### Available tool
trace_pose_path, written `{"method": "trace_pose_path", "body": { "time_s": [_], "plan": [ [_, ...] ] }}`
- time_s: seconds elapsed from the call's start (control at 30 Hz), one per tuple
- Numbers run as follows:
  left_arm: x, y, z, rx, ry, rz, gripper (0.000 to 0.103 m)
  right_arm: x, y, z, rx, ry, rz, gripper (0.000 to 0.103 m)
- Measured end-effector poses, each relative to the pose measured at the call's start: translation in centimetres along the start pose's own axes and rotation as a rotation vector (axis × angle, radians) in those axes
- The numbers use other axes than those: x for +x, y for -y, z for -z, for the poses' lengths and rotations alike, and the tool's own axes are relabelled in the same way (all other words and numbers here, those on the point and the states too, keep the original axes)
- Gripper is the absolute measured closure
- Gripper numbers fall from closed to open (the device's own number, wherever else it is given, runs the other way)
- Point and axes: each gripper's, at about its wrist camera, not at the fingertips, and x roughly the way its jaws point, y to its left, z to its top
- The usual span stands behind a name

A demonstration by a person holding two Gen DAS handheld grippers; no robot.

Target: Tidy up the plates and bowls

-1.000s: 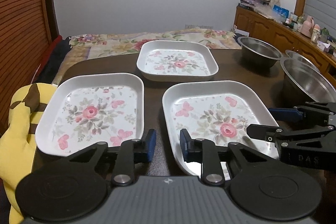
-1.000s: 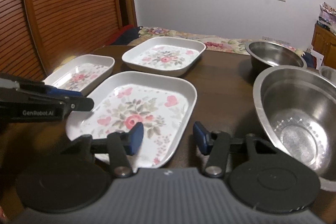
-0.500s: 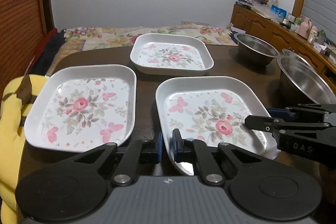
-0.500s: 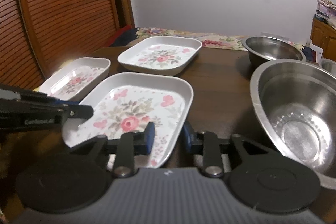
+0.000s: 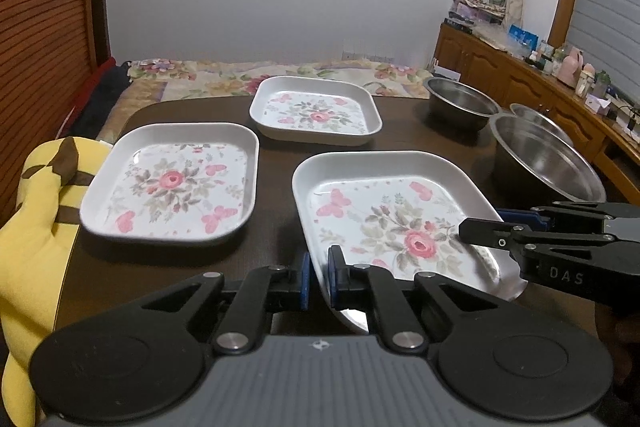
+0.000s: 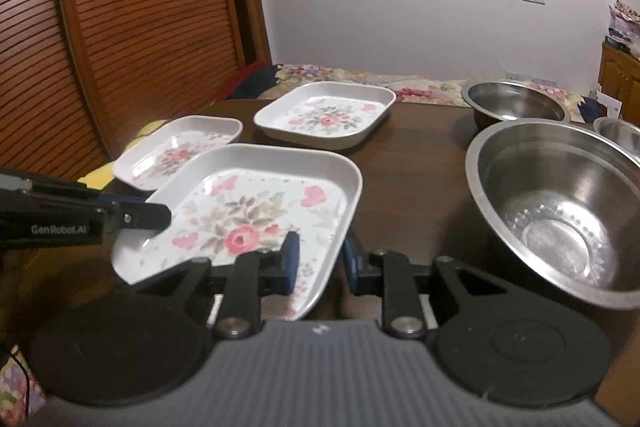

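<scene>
The left claw (image 5: 318, 277) points down at a slant and is clamped on the left rim of the near flowered plate (image 5: 396, 223). The right claw (image 6: 318, 259) points down too, and its blue fingers (image 6: 290, 259) pinch the right rim of the same plate. The plate sits at the front of the brown worktop (image 5: 276, 235), tipped a little between the two claws.

A second ago both claws stood open with the rim between their fingers. Now they are closed on it, and the plate looks a bit higher at its front edge.

Two more flowered plates lie on the worktop, one to the left (image 5: 172, 183) and one farther back (image 5: 316, 113). Three metal bowls (image 6: 560, 211) stand on the right.
</scene>
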Motion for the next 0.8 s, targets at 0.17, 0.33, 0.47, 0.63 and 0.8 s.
{"method": "trace_pose_path", "body": {
  "time_s": [0.17,0.33,0.47,0.63,0.8],
  "plan": [
    [-1.6,0.7,1.5,0.009,0.013,-0.006,0.093,-1.5,-0.4,1.1,-0.001,0.005,-0.011,0.077],
    [-2.8,1.2,2.8,0.010,0.017,-0.013,0.093,-2.7,-0.9,2.3,0.001,0.006,-0.020,0.077],
    [-3.3,1.6,3.7,0.008,0.017,-0.018,0.093,-3.3,-1.2,3.1,0.000,0.010,-0.020,0.077],
    [-3.9,2.0,4.7,0.010,0.014,-0.019,0.093,-3.8,-1.3,3.9,0.013,0.010,-0.018,0.077],
    [-3.9,2.3,5.3,0.014,0.010,-0.030,0.093,-4.1,-1.3,4.2,0.021,0.010,-0.021,0.077]
  ]
}}
